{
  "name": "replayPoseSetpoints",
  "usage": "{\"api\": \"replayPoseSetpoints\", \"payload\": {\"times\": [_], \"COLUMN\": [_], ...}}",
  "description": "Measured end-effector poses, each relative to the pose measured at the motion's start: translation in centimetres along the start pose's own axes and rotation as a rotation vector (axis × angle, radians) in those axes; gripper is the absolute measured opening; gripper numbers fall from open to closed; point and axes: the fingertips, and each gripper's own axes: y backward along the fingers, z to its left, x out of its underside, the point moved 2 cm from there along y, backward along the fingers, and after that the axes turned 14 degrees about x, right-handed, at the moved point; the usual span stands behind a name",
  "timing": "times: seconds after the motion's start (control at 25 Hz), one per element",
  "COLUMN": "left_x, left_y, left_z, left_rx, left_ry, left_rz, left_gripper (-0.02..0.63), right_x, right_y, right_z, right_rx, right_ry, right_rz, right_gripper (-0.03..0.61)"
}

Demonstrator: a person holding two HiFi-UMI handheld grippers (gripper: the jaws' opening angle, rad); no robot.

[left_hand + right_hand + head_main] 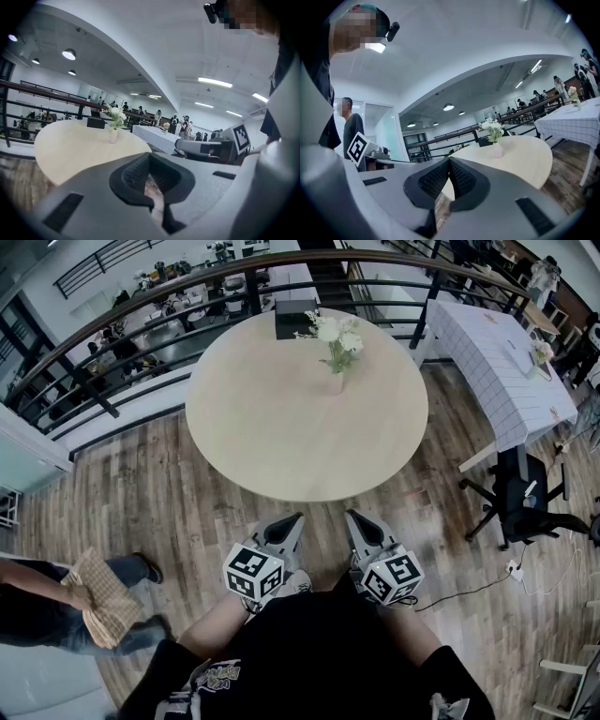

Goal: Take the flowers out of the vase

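Note:
White flowers [337, 337] stand upright in a small pale vase [335, 382] on the far side of a round light wooden table [281, 442]. The same flowers [116, 114] and vase [113, 136] show far off in the left gripper view. The right gripper view also has the flowers [493, 128] and the vase [497, 150]. My left gripper [292, 523] and my right gripper [354, 520] are held close to my body, short of the table's near edge. Both are shut with nothing between the jaws.
A black box [295, 319] lies at the table's far edge by a curved railing [141, 296]. A white-clothed table [502, 362] stands at the right, an office chair [520, 498] below it. A person [56, 610] holding a woven item is at the left.

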Motion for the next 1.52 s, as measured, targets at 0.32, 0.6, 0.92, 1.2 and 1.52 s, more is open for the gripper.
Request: {"api": "replayPoseSetpoints", "payload": {"times": [0.32,0.6,0.92,1.2,1.52], "left_x": [0.2,0.4,0.2,-0.7,-1.7], "left_y": [-0.2,-0.4,-1.4,-3.6,-7.3], "left_z": [0.4,0.3,0.8,1.2,1.9], "left_rx": [-0.003,-0.003,-0.010,-0.032,-0.078], "left_ry": [0.011,0.016,0.030,0.036,0.051], "left_rz": [0.005,0.008,0.012,0.009,0.014], "left_gripper": [0.006,0.006,0.006,0.006,0.006], "right_x": [0.1,-0.1,-0.6,-1.6,-3.5], "right_y": [-0.6,-0.6,-1.2,-2.2,-4.1], "right_z": [-0.1,-0.4,-1.5,-3.6,-7.9], "right_rx": [-0.006,-0.018,-0.023,-0.049,-0.089], "right_ry": [-0.008,-0.045,-0.051,-0.055,-0.042], "right_rz": [0.005,-0.009,0.003,0.007,0.020], "right_gripper": [0.020,0.021,0.021,0.021,0.021]}}
